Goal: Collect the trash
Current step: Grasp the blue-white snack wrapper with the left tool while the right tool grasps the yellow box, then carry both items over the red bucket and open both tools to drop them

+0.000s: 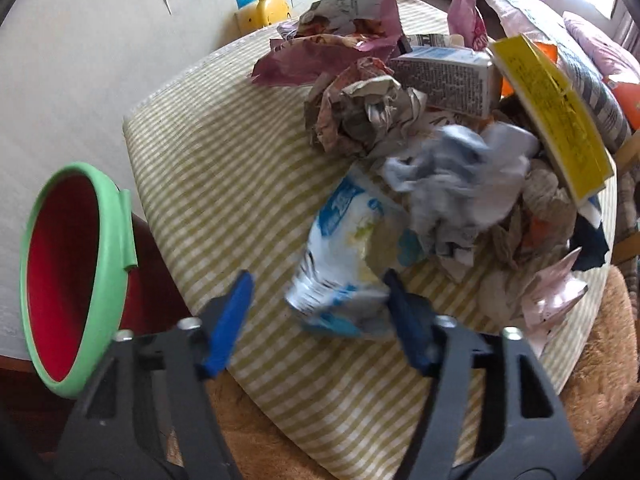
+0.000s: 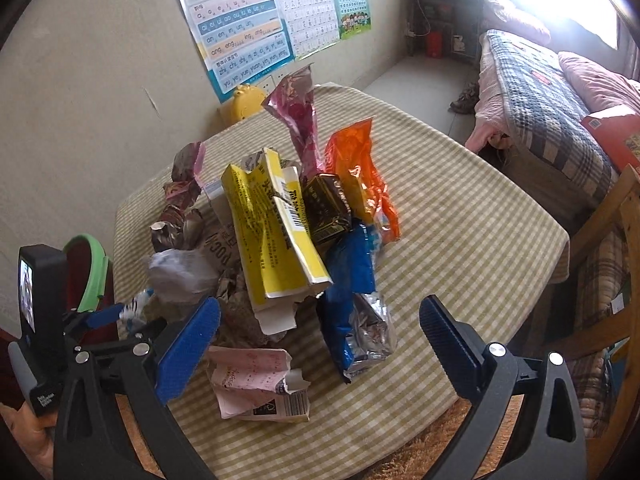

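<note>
left wrist view first: the left gripper (image 1: 320, 322) sits low over the trash pile (image 1: 420, 152), blue fingers (image 1: 230, 320) half apart with a crumpled white-and-blue wrapper (image 1: 340, 256) lying between them; whether the pads actually press on it, i cannot tell. only this view shows the red bin with a green rim (image 1: 80, 276) wide-mouthed just off the table's left edge. switch to the right wrist view and the pile reads taller: a yellow carton (image 2: 268, 236) leaning across it, an orange wrapper (image 2: 360, 172), a blue foil pouch (image 2: 354, 300), and a torn pink paper (image 2: 252, 380) nearest the camera. the right gripper (image 2: 320, 344) hangs above that near edge, fingers spread wide, nothing in them. the table (image 2: 460, 220) wears a yellow-and-white checked cloth. behind it, a wall with learning charts (image 2: 240, 28), a bed with a plaid quilt (image 2: 540, 104) at right, bright window glare beyond.
</note>
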### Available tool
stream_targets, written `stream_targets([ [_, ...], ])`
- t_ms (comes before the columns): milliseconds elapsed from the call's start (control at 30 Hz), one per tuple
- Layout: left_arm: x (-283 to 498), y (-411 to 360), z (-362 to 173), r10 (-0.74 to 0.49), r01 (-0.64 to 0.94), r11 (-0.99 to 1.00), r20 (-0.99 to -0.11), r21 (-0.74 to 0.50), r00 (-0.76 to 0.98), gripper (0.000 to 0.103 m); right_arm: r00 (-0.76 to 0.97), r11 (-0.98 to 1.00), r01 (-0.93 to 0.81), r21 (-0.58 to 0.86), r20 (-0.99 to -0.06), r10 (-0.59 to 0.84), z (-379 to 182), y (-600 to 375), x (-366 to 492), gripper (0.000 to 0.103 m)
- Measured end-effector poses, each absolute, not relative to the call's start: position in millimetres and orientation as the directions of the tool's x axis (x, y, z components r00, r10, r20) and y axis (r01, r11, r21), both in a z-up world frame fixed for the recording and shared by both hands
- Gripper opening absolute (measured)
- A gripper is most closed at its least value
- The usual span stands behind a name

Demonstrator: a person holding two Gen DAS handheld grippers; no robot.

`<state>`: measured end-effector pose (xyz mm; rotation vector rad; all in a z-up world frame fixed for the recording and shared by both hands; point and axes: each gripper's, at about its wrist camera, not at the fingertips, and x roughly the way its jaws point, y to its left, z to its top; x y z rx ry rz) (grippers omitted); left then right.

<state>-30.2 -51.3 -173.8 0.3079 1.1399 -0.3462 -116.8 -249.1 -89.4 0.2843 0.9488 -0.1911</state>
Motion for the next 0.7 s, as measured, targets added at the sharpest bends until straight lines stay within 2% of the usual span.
stream_targets([
  [67,-29,-48,-175,-0.125,0.420,0.907,-0.929,0.035,0.349,0.039,0.573,0.953,0.261,0.154,-0.819,-0.025,-88,-247,-111,0.096],
  [233,-24,-35,-163,-0.124,0.395,0.917,-0.912,0.044,0.390,0.038,0.570,0.966,0.220,0.134,-0.822,-0.016,-88,-245,-88,0.094],
  [300,-29,-30,-146,-0.132,0.387,0.921,-0.890,0.053,0.437,0.038,0.549,0.970,0.207,0.126,-0.836,-0.009,-93,-245,-75,0.081],
  [367,-30,-26,-131,-0.144,0.378,0.924,-0.865,0.057,0.481,0.038,0.524,0.972,0.204,0.115,-0.852,-0.010,-100,-245,-65,0.063],
  [500,-29,-20,-109,-0.153,0.352,0.934,-0.828,0.057,0.539,0.038,0.471,0.968,0.197,0.157,-0.881,0.047,-117,-248,-51,0.063],
  [567,-28,-18,-103,-0.155,0.335,0.941,-0.820,0.048,0.551,0.038,0.475,0.960,0.187,0.207,-0.875,0.095,-118,-249,-52,0.035],
  [633,-29,-15,-97,-0.151,0.316,0.947,-0.805,0.047,0.574,0.038,0.490,0.953,0.204,0.223,-0.866,0.098,-112,-252,-56,0.030],
  [700,-32,-9,-89,-0.157,0.306,0.951,-0.791,0.040,0.592,0.038,0.512,0.950,0.214,0.226,-0.855,0.088,-102,-253,-62,0.028],
])
